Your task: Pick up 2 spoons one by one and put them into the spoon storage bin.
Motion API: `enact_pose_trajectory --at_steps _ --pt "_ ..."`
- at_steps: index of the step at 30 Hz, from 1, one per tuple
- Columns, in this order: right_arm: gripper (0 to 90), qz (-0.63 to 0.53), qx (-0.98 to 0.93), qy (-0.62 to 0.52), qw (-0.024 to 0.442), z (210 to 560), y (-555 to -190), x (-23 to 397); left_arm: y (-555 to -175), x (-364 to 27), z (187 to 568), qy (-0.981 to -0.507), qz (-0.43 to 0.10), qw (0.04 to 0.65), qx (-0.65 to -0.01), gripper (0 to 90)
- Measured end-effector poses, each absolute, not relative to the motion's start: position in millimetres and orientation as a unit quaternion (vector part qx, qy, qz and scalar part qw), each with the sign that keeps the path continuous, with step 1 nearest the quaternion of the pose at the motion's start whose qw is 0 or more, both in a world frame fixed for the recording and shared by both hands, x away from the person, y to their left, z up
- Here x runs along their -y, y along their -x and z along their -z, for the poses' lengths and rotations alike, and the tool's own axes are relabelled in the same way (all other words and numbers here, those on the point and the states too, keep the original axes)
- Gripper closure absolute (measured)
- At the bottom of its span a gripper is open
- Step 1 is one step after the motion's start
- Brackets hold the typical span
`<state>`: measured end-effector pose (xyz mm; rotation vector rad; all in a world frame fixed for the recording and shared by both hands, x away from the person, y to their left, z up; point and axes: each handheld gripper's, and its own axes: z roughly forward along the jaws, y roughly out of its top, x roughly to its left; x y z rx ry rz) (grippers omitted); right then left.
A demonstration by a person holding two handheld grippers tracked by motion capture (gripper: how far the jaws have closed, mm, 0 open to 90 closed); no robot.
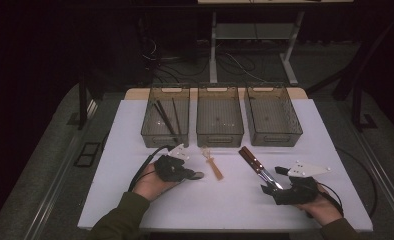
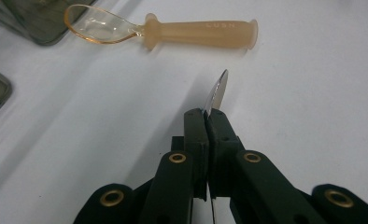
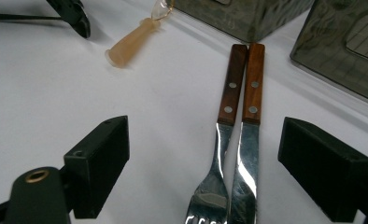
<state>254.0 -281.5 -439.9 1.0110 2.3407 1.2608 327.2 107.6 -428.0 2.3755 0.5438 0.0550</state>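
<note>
Steel blade (image 2: 218, 92) sits pinched between the left gripper's (image 1: 194, 174) clenched fingers (image 2: 195, 140) just above the tabletop (image 1: 225, 200), tip toward the amber spoon (image 2: 163, 30); it should stay level and firmly clamped while carried to a bin (image 1: 165, 116). The right gripper (image 3: 205, 163) stands released astride the fork (image 3: 222, 135) and knife (image 3: 247, 135), lying side by side. The left gripper view alone reveals that thin blade; the high view alone shows all three bins.

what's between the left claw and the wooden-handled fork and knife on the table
The amber plastic spoon lies between the left claw and the wooden-handled fork and knife, on otherwise bare white table, as the high view shows.
</note>
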Motion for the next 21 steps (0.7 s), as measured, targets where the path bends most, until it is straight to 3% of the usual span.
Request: enact_pose_trajectory --at_steps 3,21 --pt "11.4 -0.444 -0.814 -0.347 0.141 440.3 -253.7 279.7 -327.5 -108.7 425.7 -0.912 -0.022 0.353 -0.208 88.5" --pt "11.4 -0.443 -0.812 -0.349 0.146 440.3 -254.0 279.7 -330.0 -107.7 408.9 -0.889 -0.028 0.398 -0.226 88.4"
